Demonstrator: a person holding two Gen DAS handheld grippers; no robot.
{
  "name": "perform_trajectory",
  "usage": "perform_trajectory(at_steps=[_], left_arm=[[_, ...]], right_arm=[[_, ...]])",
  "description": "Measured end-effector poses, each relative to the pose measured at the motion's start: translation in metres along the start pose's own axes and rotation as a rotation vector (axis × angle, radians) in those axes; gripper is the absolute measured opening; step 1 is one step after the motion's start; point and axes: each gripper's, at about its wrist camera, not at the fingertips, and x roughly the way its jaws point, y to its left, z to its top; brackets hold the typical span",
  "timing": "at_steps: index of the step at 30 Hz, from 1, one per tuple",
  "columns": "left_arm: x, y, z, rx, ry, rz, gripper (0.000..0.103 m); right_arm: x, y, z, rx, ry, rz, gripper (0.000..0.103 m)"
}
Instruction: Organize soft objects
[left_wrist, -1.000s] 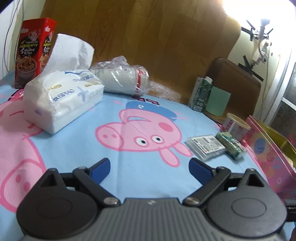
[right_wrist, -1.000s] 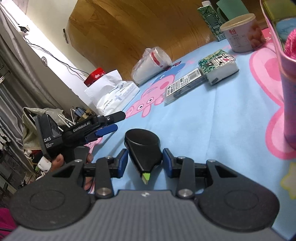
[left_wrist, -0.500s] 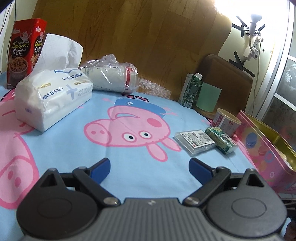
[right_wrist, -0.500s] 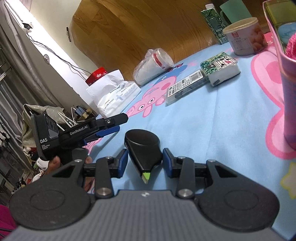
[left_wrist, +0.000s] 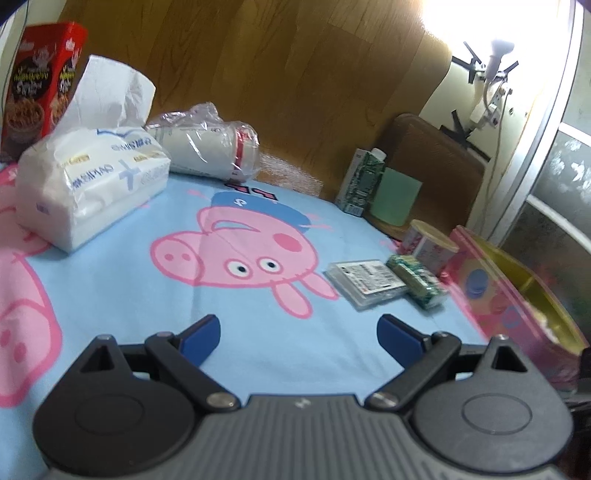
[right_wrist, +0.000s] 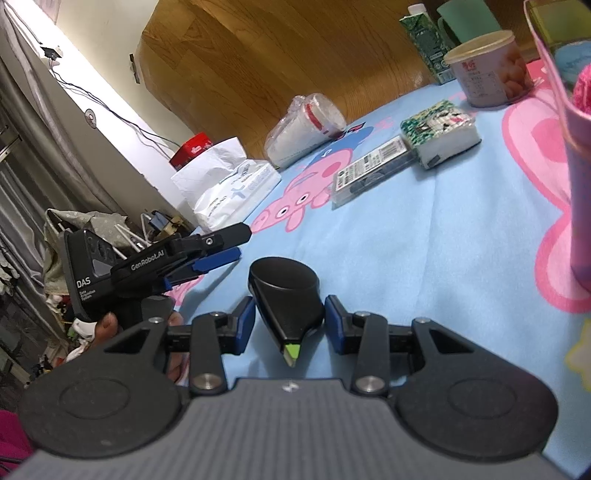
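Note:
My right gripper (right_wrist: 290, 321) is shut on a black highlighter (right_wrist: 286, 295) with a green tip, held low over the blue cartoon-pig cloth (right_wrist: 424, 240). My left gripper (left_wrist: 299, 332) is open and empty above the cloth; it also shows in the right wrist view (right_wrist: 225, 245), to the left. A white tissue pack (left_wrist: 92, 184) lies at the far left. A small green-and-white tissue packet (left_wrist: 415, 282) lies at the right, next to a clear flat case (left_wrist: 365, 282). The packet shows in the right wrist view (right_wrist: 439, 133) too.
A bagged stack of paper cups (left_wrist: 210, 151) lies at the back, a red cereal box (left_wrist: 37, 96) at far left. A green carton (left_wrist: 360, 181), a round tub (left_wrist: 428, 242) and a pink tin box (left_wrist: 517, 299) stand at the right. A wooden headboard (left_wrist: 295, 74) rises behind.
The left gripper's view has swung and shifted a little; the tissue pack sits nearer the left edge. The right gripper holds the highlighter as before, hardly moved.

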Motion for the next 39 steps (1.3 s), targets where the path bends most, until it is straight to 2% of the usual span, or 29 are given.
perform_trajectory(at_steps=[6, 18, 32, 39], left_arm=[[-0.005, -0.002, -0.007, -0.048, 0.030, -0.059, 0.095], [-0.010, -0.021, -0.016, -0.075, 0.069, -0.162, 0.095], [-0.011, -0.032, -0.018, -0.068, 0.075, -0.203, 0.095], [-0.010, -0.035, -0.018, -0.083, 0.099, -0.250, 0.095]], right_arm=[[0.001, 0.002, -0.002, 0.012, 0.017, 0.028, 0.044], [-0.004, 0.004, -0.005, 0.042, 0.011, 0.053, 0.043], [-0.005, 0.005, -0.007, 0.053, 0.000, 0.050, 0.043], [-0.005, 0.010, -0.007, 0.025, -0.005, 0.038, 0.043]])
